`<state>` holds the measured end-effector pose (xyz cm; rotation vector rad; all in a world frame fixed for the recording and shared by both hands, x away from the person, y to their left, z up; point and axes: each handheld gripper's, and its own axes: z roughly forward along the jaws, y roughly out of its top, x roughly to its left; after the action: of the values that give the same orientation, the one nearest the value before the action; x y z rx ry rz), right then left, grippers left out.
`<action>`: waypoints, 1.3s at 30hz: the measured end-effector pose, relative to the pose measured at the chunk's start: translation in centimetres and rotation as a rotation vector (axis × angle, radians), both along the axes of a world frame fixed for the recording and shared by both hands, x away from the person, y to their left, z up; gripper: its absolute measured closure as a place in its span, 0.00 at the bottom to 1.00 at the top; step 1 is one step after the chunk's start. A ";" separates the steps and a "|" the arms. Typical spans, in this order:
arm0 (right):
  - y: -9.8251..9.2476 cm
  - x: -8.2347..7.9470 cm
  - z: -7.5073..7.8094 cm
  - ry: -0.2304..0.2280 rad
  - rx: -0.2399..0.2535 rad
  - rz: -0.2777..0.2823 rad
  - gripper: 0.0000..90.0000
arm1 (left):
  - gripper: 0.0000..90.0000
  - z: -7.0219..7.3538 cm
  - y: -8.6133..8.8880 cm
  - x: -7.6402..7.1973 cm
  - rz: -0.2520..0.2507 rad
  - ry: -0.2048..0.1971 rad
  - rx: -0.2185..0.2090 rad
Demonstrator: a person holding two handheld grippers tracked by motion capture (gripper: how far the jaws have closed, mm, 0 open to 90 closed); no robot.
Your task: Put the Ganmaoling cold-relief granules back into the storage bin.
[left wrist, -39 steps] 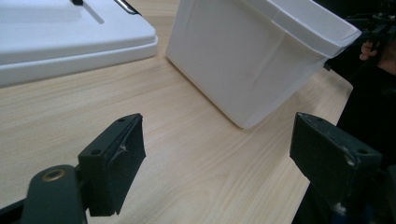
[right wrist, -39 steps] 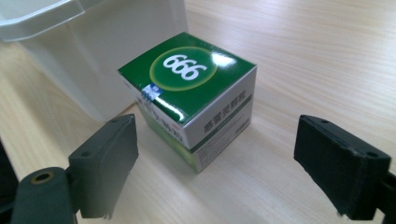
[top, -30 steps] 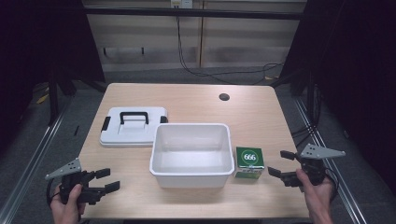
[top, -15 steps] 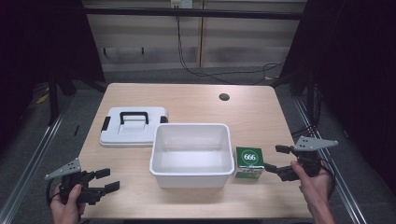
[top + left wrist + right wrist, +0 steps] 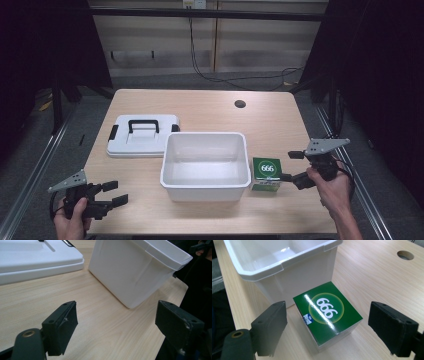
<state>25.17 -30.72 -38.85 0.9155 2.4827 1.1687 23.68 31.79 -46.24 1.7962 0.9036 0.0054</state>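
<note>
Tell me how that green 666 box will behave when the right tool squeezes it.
The green box looks like a squat, flat-sided cube, so it probably won't roll or tip. Its glossy top suggests it may be slippery. The right tool stands open around it.

green box (image 5: 266,171) with white "666", white bin (image 5: 205,164), white lid (image 5: 142,136) with black handle, pale wood-grain table (image 5: 280,120)

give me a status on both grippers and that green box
Left hand-held gripper open, idle. Right hand-held gripper open, jaws flanking green "666" cardboard box, no contact. White plastic bin sits right beside box.
</note>
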 end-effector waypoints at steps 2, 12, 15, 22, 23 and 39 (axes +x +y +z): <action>0.5 0.4 0.2 0.008 -0.017 0.020 0.17 | 0.20 0.0 0.0 0.0 0.001 -0.001 0.000; 2.2 2.1 1.3 0.036 -0.161 0.093 0.15 | 0.20 0.0 0.0 0.0 0.001 0.000 -0.002; 2.9 2.6 1.6 0.036 -0.207 0.144 0.15 | 0.20 0.0 0.0 0.0 -0.001 -0.001 -0.003; 3.4 3.4 1.7 0.062 -0.312 0.181 0.13 | 0.20 0.0 0.0 0.0 0.003 -0.001 -0.002; 3.5 3.8 1.7 0.069 -0.326 0.208 0.13 | 0.20 0.0 0.0 0.0 0.003 0.001 0.001; 5.4 5.4 1.0 0.146 -0.471 0.335 0.10 | 0.20 0.0 0.0 0.0 0.002 0.005 0.000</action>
<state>30.59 -25.35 -37.87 0.4814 2.9224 0.5538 23.71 31.81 -46.29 1.7957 0.9093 0.0025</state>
